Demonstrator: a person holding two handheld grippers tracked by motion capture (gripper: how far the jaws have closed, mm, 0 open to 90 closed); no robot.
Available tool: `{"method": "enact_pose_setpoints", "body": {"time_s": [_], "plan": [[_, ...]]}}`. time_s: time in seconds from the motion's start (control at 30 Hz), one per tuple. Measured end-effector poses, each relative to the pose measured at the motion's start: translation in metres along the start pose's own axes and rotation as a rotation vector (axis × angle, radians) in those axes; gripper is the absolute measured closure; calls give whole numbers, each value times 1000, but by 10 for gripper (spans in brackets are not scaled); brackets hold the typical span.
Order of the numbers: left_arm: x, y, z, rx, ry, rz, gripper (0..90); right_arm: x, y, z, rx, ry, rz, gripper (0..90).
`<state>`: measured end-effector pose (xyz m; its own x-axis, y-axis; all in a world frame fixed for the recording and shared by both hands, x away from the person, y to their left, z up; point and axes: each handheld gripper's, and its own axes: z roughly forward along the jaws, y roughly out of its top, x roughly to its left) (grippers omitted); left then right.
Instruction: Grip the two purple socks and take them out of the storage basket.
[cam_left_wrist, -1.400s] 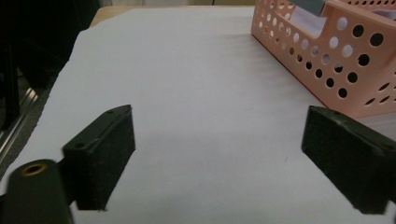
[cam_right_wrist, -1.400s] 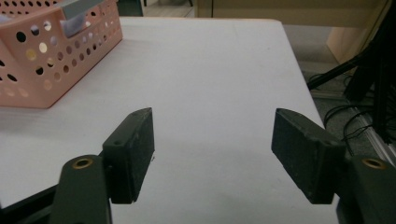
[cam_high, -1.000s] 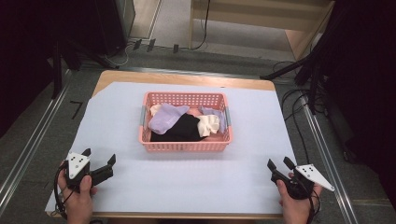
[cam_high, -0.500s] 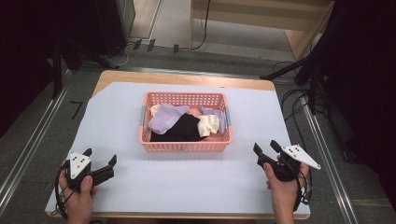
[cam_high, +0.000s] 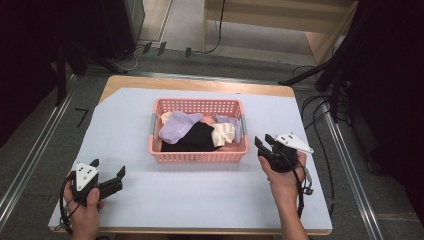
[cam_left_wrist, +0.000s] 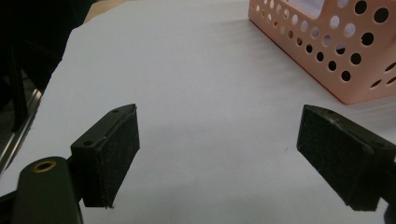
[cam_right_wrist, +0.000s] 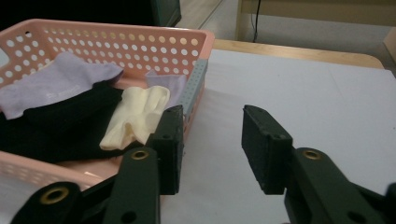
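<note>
White sheet covers the bench (cam_high: 150, 200), and near its far middle stands a pink basket (cam_high: 199, 156) with a perforated wall, holding several soft cloth pieces: a lilac one (cam_high: 176, 129) at the left, a black one (cam_high: 194, 138) in the middle and a cream one (cam_high: 223, 134) toward the right end. The right gripper (cam_high: 264, 146) is just beside the right short wall of the basket, nearly at the level of the rim, and its jaws stand partly open with nothing between them. In the right gripper view the cream cloth (cam_right_wrist: 137, 114) lies just ahead and to the left of the jaws, on the other side of the basket wall, with its long axis running roughly away from the camera; the black cloth (cam_right_wrist: 56, 126) and the lilac cloth (cam_right_wrist: 56, 84) lie further to the left. The left gripper (cam_high: 111, 176) rests low at the near left part of the bench, well apart from the basket, with its jaws wide open and empty; in the left gripper view one basket corner (cam_left_wrist: 345, 56) is seen up at the right. I judge that the right hand is the nearer one, and the coming move needs it to go over the rim, leftward and down onto the cream piece.
</note>
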<state>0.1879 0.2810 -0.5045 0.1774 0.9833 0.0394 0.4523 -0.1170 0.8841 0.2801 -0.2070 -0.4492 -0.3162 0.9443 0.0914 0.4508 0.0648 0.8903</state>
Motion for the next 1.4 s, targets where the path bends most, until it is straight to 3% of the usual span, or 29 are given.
{"method": "enact_pose_setpoints", "body": {"time_s": [0.17, 0.3, 0.33, 0.4, 0.57, 0.7, 0.77, 0.9, 1.27, 1.4], "plan": [[0, 0, 0, 5, 0, 4, 141, 14, 9, 17, 35, -9, -57, 651], [0, 0, 0, 7, -1, 6, 141, 17, 13, 27, 56, 17, -49, 640], [0, 0, 1, 6, -2, 6, 141, 19, 14, 32, 39, 31, -33, 629], [0, 0, 1, 7, -2, 6, 141, 21, 16, 37, 51, 22, -32, 626], [-1, 0, 1, 11, -7, 8, 142, 21, 23, 48, 76, 24, -47, 622], [-1, 1, 2, 15, -10, 11, 142, 25, 31, 58, 119, 51, -54, 672], [-1, 1, 2, 19, -12, 16, 142, 29, 37, 65, 141, 30, -81, 677], [-2, 1, 2, 15, -9, 19, 142, 31, 44, 77, 155, 17, -80, 698], [-2, 1, 3, 25, -21, 28, 143, 29, 53, 106, 225, 27, -82, 712], [-3, 1, 3, 29, -23, 30, 146, 32, 52, 112, 239, 15, -111, 707]]}}
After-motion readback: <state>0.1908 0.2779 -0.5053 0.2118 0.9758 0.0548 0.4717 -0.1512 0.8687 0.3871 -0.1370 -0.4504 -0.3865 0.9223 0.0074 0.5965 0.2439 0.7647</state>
